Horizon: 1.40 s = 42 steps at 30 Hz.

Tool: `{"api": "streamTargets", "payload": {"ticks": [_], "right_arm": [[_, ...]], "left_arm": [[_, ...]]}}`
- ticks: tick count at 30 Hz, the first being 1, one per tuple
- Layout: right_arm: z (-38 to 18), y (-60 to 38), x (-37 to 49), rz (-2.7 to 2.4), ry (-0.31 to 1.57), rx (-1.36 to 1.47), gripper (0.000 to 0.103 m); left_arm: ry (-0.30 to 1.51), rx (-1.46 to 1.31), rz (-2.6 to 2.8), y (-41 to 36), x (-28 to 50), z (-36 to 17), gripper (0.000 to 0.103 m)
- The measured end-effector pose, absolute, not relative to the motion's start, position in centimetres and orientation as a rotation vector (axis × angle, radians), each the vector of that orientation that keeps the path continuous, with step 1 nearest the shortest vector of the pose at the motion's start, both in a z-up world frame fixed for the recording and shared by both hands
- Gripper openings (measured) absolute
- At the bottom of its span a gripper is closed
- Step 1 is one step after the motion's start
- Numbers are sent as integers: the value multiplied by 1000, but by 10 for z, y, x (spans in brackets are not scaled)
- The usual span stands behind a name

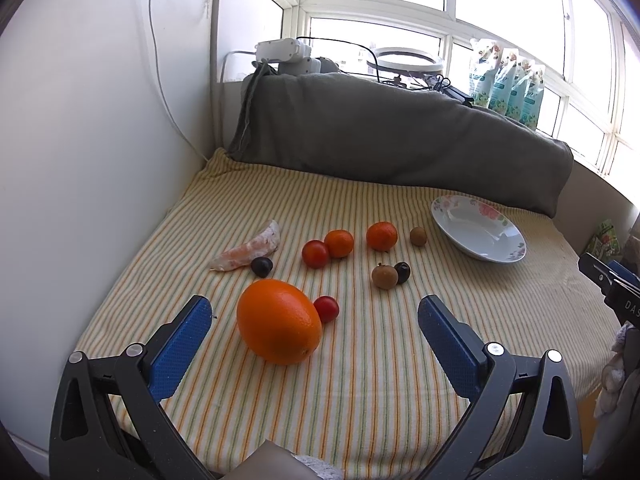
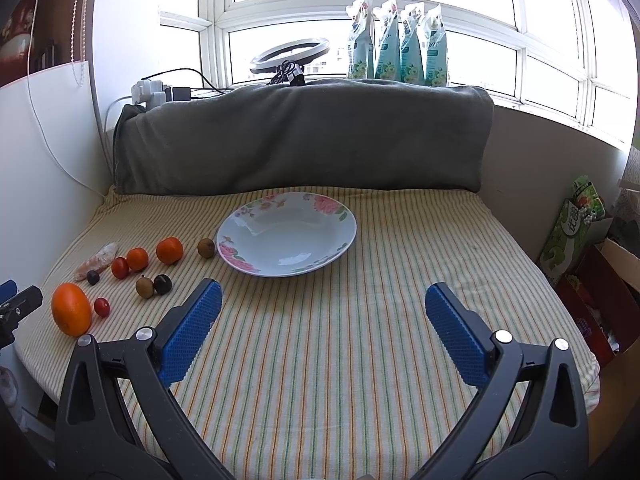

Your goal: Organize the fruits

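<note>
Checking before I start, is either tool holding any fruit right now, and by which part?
Nothing is held. The left tool and right tool are both open and empty.

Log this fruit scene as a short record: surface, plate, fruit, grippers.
surface: striped cloth, grey cushion along the back
plate: floral plate, nothing in it
fruit: all on the cloth left of the plate; large orange touching a red cherry tomato; two small oranges, another tomato, two brown round fruits, two dark round fruits, one peeled citrus segment
left gripper: open, holding nothing, orange lies ahead between its fingers
right gripper: open, holding nothing, facing the plate
</note>
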State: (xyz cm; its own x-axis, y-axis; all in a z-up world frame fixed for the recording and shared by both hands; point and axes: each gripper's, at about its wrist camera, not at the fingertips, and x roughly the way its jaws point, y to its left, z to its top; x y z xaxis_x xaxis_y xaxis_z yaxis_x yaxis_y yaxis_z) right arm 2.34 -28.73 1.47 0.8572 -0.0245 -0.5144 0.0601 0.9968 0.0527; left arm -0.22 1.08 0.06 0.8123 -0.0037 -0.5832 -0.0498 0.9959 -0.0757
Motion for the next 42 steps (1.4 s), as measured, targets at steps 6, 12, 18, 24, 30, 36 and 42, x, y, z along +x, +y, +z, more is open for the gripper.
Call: {"api": "streamTargets", "payload": {"ticks": [6,12,18,24,30,36,42], "right_arm": [[15,-288,23,-44,539,67,103],[15,-288,23,-44,540,69,103],[15,-288,23,-43,540,69,103],[15,-288,23,-44,541,70,103],[15,-288,23,-42,541,70,103],[15,-288,23,-43,540,69,103],[15,-288,23,-43,541,70,103]], "left_arm": [[619,-91,25,10,-4,1,102],[622,-99,24,11,-3,1,102],[622,-98,24,11,-4,1,102],[622,-98,24,10,-4,1,102],[622,-100,25,11,-3,2,102],[621,-98,22,10,-3,2,102],[623,-101,20,10,-3,3,102]]}}
